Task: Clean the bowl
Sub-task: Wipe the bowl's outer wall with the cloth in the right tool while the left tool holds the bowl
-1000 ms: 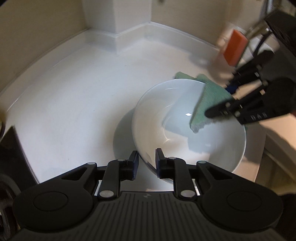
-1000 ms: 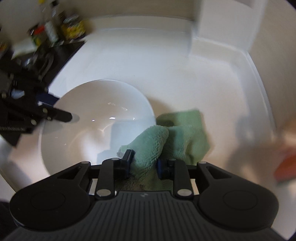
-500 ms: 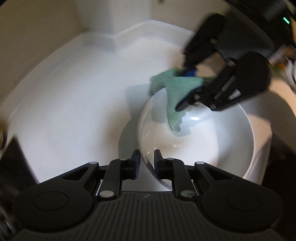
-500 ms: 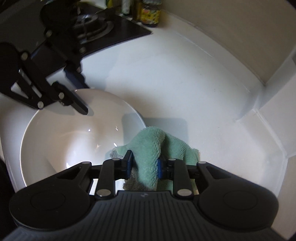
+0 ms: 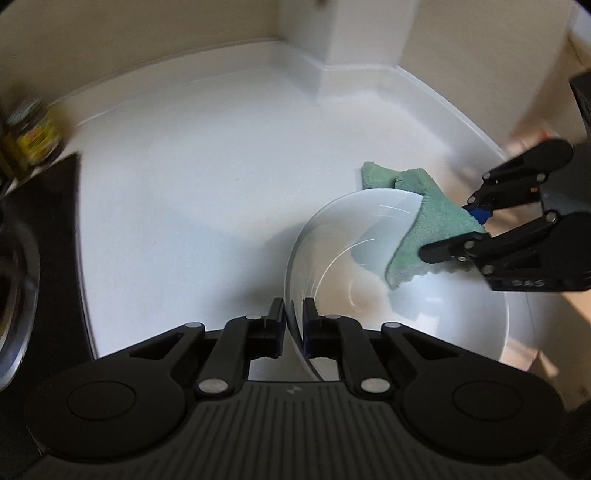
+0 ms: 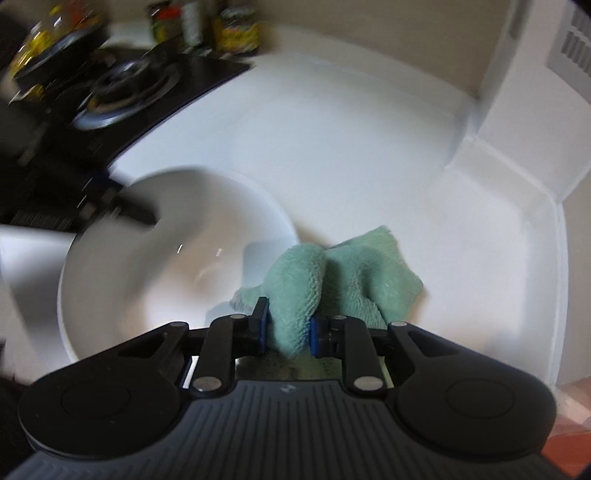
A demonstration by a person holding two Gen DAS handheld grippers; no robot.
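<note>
A white bowl [image 5: 369,288] stands on the white counter [image 5: 203,166]. My left gripper [image 5: 293,325] has the bowl's near left rim between its pads; its jaws are closing and pinch the rim. In the right wrist view the bowl [image 6: 155,266] lies to the left, with the left gripper [image 6: 122,210] a dark blur at its far left rim. My right gripper [image 6: 286,325] is closing tighter on a fold of the green cloth [image 6: 354,273]. From the left wrist view, the right gripper [image 5: 454,232] holds the cloth [image 5: 432,221] draped over the bowl's right rim, one corner hanging inside.
A black hob [image 6: 140,85] with a burner lies left of the bowl, jars [image 6: 236,33] behind it. A labelled jar [image 5: 35,133] and a metal pot [image 5: 14,295] sit at the left. A white wall column [image 5: 354,33] juts out at the counter's back.
The left jaws have narrowed from wide apart onto the bowl's rim. The right gripper carried the cloth from the far rim round to the bowl's right side. Both views have rolled.
</note>
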